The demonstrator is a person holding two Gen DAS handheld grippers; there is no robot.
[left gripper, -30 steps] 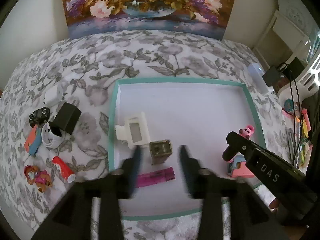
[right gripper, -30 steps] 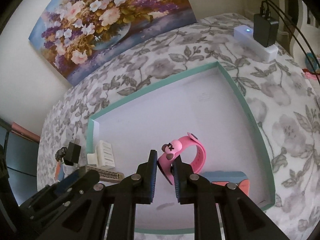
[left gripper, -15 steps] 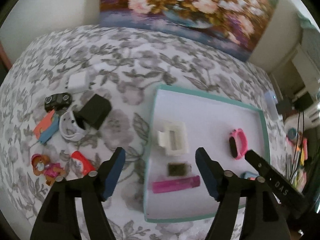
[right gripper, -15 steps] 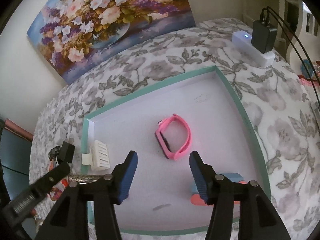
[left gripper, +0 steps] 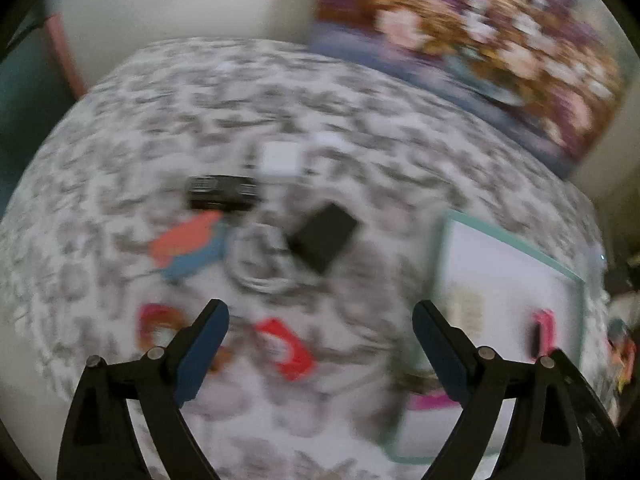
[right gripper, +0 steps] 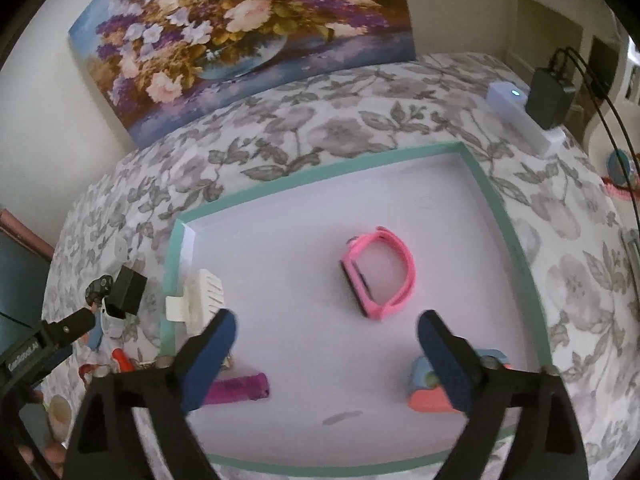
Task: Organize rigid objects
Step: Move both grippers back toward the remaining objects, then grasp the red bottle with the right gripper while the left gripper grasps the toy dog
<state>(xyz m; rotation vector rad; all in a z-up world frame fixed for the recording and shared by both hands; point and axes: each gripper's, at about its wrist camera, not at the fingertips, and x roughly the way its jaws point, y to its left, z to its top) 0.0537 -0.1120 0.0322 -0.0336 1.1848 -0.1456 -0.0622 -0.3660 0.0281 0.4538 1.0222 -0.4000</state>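
A white tray with a teal rim [right gripper: 496,200] lies on a floral cloth. In it lie a pink watch band [right gripper: 380,276], a white clip [right gripper: 200,298], a magenta bar [right gripper: 236,390] and an orange-and-blue piece [right gripper: 428,394]. My right gripper [right gripper: 326,334] is open and empty above the tray's front. My left gripper [left gripper: 320,324] is open and empty over the cloth left of the tray [left gripper: 516,252]; this view is blurred. Before it lie a black box [left gripper: 322,236], a red piece [left gripper: 286,346], an orange-and-blue piece [left gripper: 188,246], a white ring [left gripper: 260,264] and a black oblong [left gripper: 222,192].
A flower painting [right gripper: 240,40] leans on the wall at the back. A white device with a black plug [right gripper: 528,116] sits at the cloth's far right edge. A small toy figure [left gripper: 160,326] and a white square [left gripper: 280,158] lie on the left cloth.
My right gripper let go of the pink watch band, opened and drew back. My left gripper opened and swung left, from over the tray to the loose objects on the cloth.
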